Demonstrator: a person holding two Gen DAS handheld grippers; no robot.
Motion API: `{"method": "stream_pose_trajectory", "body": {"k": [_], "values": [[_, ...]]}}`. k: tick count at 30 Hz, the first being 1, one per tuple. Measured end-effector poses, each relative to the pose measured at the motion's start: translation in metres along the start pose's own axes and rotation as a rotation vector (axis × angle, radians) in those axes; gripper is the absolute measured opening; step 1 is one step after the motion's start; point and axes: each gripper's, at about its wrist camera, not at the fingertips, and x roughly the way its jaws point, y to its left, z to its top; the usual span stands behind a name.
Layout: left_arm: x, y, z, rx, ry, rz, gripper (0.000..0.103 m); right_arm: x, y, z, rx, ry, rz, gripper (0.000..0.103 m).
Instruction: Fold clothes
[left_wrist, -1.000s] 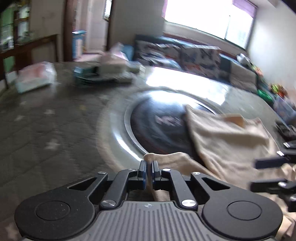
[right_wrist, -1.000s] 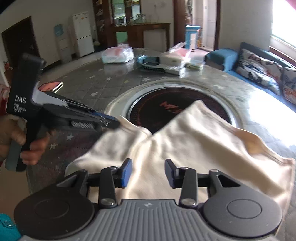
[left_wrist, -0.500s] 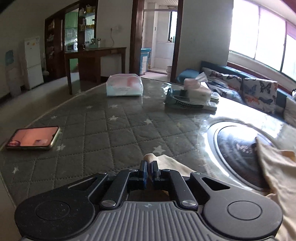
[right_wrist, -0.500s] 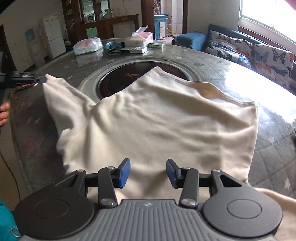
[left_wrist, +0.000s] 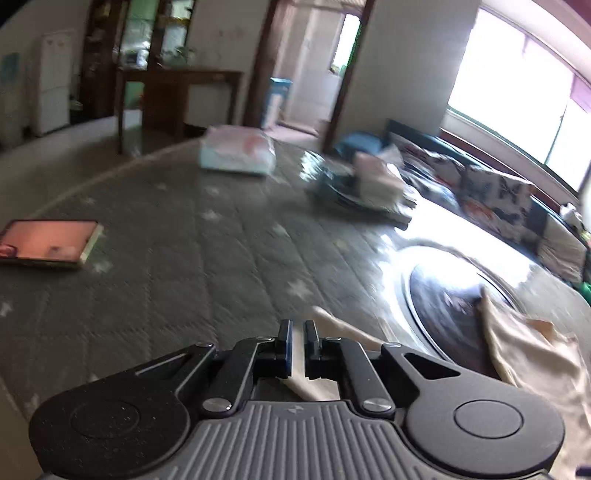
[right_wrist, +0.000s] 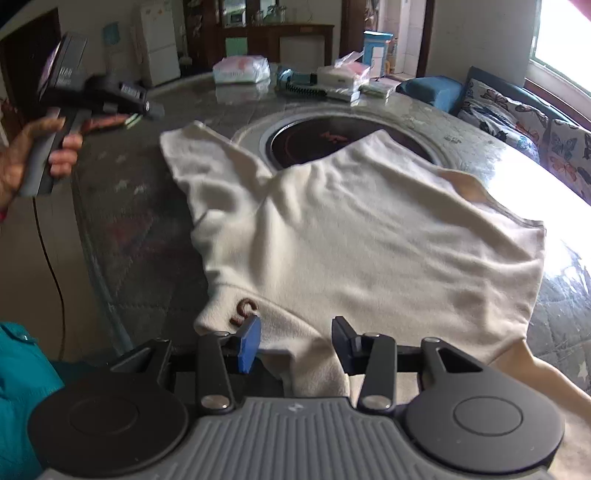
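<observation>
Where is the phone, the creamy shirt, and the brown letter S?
phone (left_wrist: 50, 242), left wrist view, middle of its lit screen.
creamy shirt (right_wrist: 369, 236), right wrist view, middle of the spread-out body.
brown letter S (right_wrist: 244, 311), right wrist view, on the near left edge of the shirt.

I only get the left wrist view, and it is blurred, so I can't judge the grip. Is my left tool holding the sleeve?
Observer: No. In the right wrist view the left tool is held up, apart from the sleeve, which lies flat on the table. Its jaws are opening with nothing between them.
Operator: And the right tool?
Observer: The right tool is open over the near edge of the cream shirt, and its pads are not pressing the cloth.
Operator: Any landmark there?
Observer: A brown letter S sits on the shirt, just beyond that tool's left-hand finger.
</observation>
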Motion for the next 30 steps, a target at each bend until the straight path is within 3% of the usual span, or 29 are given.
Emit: {"method": "stream_pose_trajectory", "body": {"k": [2, 6, 9, 14, 15, 17, 20, 23, 26, 30], "values": [[0.005, -0.005, -0.003, 0.024, 0.01, 0.015, 0.013, -0.005, -0.001, 0.004, 0.009, -0.022, 0.002, 0.043], [0.016, -0.013, -0.008, 0.072, 0.017, 0.078, 0.041, -0.001, 0.008, 0.017, -0.012, -0.042, 0.062, 0.043], [0.024, -0.015, -0.012, 0.087, 0.04, 0.099, 0.042, 0.01, 0.025, 0.025, -0.074, -0.047, 0.08, 0.042], [0.03, -0.015, -0.016, 0.105, 0.052, 0.099, 0.036, 0.03, 0.047, 0.033, -0.158, -0.033, 0.108, 0.039], [0.031, -0.016, -0.016, 0.118, 0.049, 0.112, 0.025, 0.034, 0.05, 0.034, -0.17, -0.028, 0.109, 0.034], [0.032, -0.016, -0.017, 0.131, 0.042, 0.117, 0.014, 0.04, 0.054, 0.035, -0.179, -0.018, 0.105, 0.03], [0.028, -0.015, -0.016, 0.12, 0.028, 0.14, 0.006, 0.045, 0.057, 0.034, -0.179, -0.008, 0.1, 0.012], [0.018, -0.011, -0.012, 0.113, -0.014, 0.159, 0.005, 0.044, 0.058, 0.033, -0.176, -0.01, 0.108, 0.004], [0.016, -0.008, -0.01, 0.116, -0.011, 0.165, 0.005, 0.04, 0.057, 0.032, -0.157, -0.003, 0.158, 0.003], [0.019, -0.002, -0.012, 0.127, 0.007, 0.182, 0.005, 0.041, 0.059, 0.029, -0.178, 0.0, 0.156, 0.003]]}}
